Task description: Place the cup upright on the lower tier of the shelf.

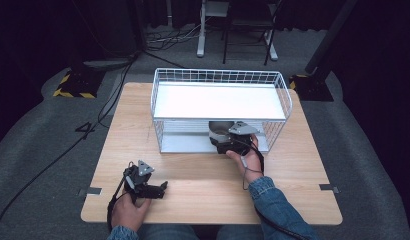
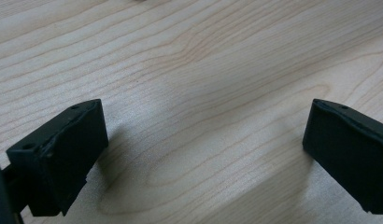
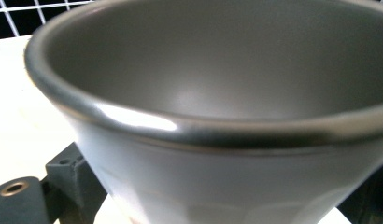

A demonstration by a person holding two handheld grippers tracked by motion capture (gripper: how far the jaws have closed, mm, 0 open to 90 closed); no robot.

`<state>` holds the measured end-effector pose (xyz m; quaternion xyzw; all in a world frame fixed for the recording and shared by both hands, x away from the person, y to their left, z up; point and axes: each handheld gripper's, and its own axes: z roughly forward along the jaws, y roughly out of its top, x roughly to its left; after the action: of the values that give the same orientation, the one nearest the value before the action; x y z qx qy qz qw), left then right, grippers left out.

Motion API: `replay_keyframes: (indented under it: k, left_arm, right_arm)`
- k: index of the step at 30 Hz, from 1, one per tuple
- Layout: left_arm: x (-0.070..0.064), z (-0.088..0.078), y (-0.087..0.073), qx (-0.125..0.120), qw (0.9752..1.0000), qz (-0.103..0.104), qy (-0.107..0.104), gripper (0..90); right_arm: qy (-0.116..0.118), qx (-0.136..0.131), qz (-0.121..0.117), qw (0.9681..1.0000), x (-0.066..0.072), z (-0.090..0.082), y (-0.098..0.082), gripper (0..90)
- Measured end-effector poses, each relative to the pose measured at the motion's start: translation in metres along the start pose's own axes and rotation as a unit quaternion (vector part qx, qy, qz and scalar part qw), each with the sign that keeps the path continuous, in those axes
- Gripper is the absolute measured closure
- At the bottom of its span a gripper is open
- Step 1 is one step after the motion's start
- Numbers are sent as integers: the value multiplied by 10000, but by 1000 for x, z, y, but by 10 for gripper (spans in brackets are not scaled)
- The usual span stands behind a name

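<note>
The right gripper [image 1: 228, 137] pinches a grey cup [image 3: 217, 116]; the rack shelf [image 1: 218, 100] just above could catch its rim.

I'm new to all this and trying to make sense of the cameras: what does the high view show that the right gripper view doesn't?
High view alone: the whole wooden table, the two-level white wire rack on it, the person's forearms, the left tool resting open on the table, and the right tool reaching into the rack's lower level.

Right gripper view alone: a close look into the grey cup, which looks empty, with its rim and the black jaws on either side of it.

Both: the cup, the right tool and the rack's white wire.
</note>
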<state>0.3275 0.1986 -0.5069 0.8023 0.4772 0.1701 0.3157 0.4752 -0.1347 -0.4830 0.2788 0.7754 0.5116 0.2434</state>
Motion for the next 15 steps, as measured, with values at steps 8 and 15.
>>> replay_keyframes:
  k: [8,15]
  left_arm:
    - [0,0,0,5,10000,12,0,4]
    - [0,0,0,3,10000,1,2,4]
  right_arm:
    - [-29,37,74,10000,-3,10,-3,85]
    - [75,-19,510,9987,-7,13,-8,84]
